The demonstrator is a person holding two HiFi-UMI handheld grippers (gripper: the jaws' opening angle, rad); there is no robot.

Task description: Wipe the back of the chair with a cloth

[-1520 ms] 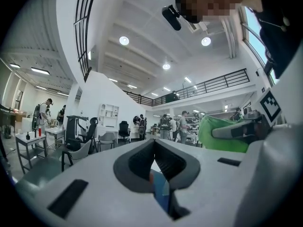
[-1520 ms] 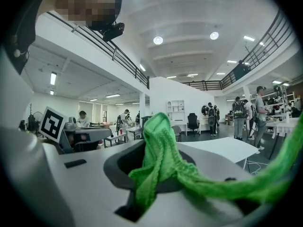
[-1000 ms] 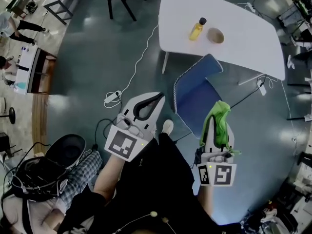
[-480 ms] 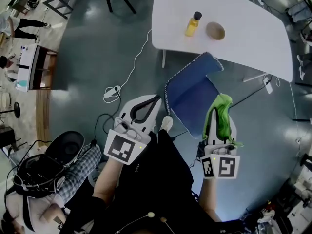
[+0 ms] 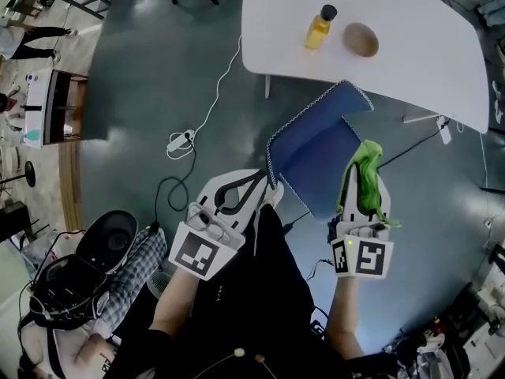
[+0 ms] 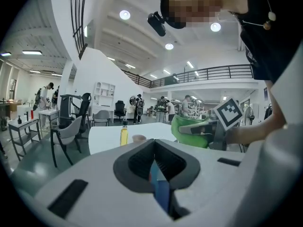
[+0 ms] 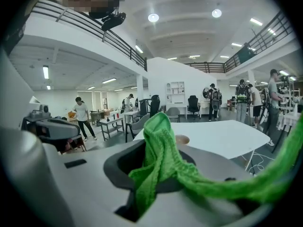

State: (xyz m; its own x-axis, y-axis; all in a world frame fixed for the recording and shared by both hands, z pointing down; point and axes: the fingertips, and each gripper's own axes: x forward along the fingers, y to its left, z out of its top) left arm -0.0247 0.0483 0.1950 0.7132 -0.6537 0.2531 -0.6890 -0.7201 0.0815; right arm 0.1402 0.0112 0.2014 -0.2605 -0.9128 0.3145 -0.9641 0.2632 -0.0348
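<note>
The blue chair [image 5: 316,144] with a white stitched rim stands tilted by the white table [image 5: 418,50]. My left gripper [image 5: 264,178] is shut, its tips at the chair's near left corner; a strip of blue shows in the slit between the jaws of that left gripper [image 6: 152,148]. Whether it pinches the chair I cannot tell. My right gripper [image 5: 361,163] is shut on a green cloth [image 5: 365,181], just off the chair's right side. The cloth [image 7: 161,164] drapes out of the right gripper [image 7: 158,148] and off to the right.
A yellow bottle [image 5: 319,27] and a wooden bowl [image 5: 360,39] stand on the table. A white cable and power strip [image 5: 181,142] lie on the floor to the left. A black round bin [image 5: 110,239] and bags sit at the lower left. People stand far off.
The chair now lies closer to both grippers. The left gripper's tips have reached the chair's near corner. The right gripper, still holding the cloth, has come alongside the chair's right edge.
</note>
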